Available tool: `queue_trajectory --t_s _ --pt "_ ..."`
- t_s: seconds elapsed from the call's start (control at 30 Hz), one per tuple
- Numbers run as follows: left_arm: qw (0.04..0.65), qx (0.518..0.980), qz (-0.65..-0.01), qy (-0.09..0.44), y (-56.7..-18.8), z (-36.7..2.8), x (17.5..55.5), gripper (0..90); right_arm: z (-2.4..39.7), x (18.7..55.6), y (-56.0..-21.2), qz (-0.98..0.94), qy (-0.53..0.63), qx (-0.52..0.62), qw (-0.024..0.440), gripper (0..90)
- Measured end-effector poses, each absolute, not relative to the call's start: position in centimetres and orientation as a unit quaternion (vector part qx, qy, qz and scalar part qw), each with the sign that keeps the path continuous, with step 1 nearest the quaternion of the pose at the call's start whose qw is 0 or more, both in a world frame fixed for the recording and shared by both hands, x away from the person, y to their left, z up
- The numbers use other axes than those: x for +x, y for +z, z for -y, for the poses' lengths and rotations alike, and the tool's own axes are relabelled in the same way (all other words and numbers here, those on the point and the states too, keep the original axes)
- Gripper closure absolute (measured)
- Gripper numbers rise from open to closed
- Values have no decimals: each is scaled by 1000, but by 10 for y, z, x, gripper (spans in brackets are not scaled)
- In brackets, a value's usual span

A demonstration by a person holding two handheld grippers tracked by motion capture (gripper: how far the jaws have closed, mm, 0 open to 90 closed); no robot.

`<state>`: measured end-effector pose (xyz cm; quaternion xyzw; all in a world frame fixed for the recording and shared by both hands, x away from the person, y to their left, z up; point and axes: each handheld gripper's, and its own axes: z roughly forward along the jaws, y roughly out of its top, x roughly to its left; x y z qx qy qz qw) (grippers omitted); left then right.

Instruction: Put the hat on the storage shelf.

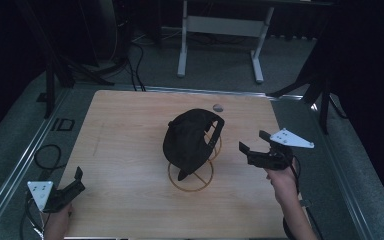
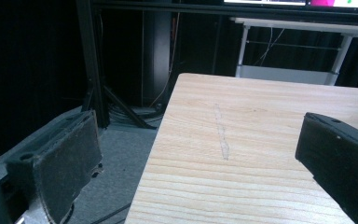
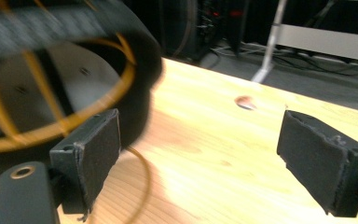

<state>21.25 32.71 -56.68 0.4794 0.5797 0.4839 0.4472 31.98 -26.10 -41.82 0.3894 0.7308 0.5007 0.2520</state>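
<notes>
A black cap [image 1: 190, 140] hangs over a gold wire stand [image 1: 191, 175] in the middle of the wooden table [image 1: 125, 150]. My right gripper [image 1: 256, 140] hovers just to the right of the cap, open, with nothing between its jaws. In the right gripper view the cap [image 3: 135, 56] and the gold wire stand [image 3: 51, 126] fill the upper left, close beside the left jaw. My left gripper [image 1: 77, 181] rests low at the table's front left corner, open and holding nothing. The left gripper view looks along the table's left edge [image 2: 158, 140].
A small dark round mark [image 1: 218, 107] lies on the table behind the cap. A white desk frame [image 1: 220, 30] stands on the floor beyond the table. Black cables [image 1: 45, 155] coil on the floor at the left. Dark tripod legs [image 1: 325, 95] stand at the right.
</notes>
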Motion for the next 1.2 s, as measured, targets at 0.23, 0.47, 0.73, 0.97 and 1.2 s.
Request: queue_trajectory --t_s 0.23,0.47,0.73,0.97,1.2 --pt "447 480 -580 483 -567 -327 213 5 284 323 -450 -726 484 410 264 131" --pt "449 480 -579 483 -567 -327 212 5 305 323 -483 -727 464 433 263 132" --pt "449 480 -579 484 -567 -327 212 5 326 321 -504 -712 452 465 269 133" --pt "448 479 -579 485 -567 -327 213 5 342 317 -519 -709 433 484 274 134" --pt "448 480 -578 484 -567 -327 212 5 355 311 -530 -701 428 501 274 134"
